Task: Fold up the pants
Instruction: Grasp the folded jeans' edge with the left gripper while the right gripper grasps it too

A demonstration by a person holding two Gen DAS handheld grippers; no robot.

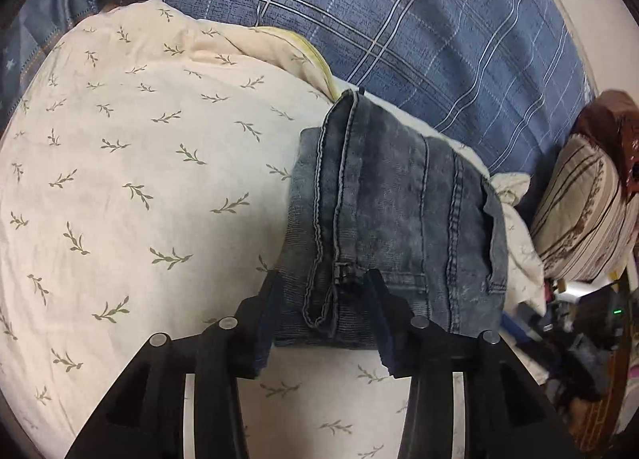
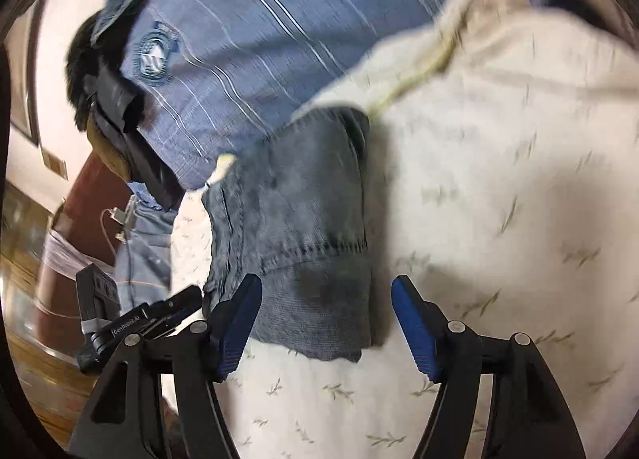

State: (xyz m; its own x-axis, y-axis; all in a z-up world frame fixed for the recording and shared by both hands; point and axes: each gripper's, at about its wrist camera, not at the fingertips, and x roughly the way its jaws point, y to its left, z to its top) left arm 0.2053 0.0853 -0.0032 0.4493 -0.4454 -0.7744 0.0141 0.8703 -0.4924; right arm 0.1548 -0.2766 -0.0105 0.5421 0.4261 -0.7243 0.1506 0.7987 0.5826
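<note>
In the left wrist view, the folded pants (image 1: 393, 227) lie on the leaf-print sheet (image 1: 139, 187), and the left gripper (image 1: 319, 295) stands part-open astride their near edge, gripping nothing. In the right wrist view, the right gripper (image 2: 327, 299) gapes wide over the near hem, empty. The fold looks finished and just released; next, back both grippers clear without snagging denim.

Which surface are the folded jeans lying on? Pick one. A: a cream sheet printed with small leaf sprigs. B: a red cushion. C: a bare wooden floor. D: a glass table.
A: the jeans lie folded on the cream leaf-print sheet.
</note>
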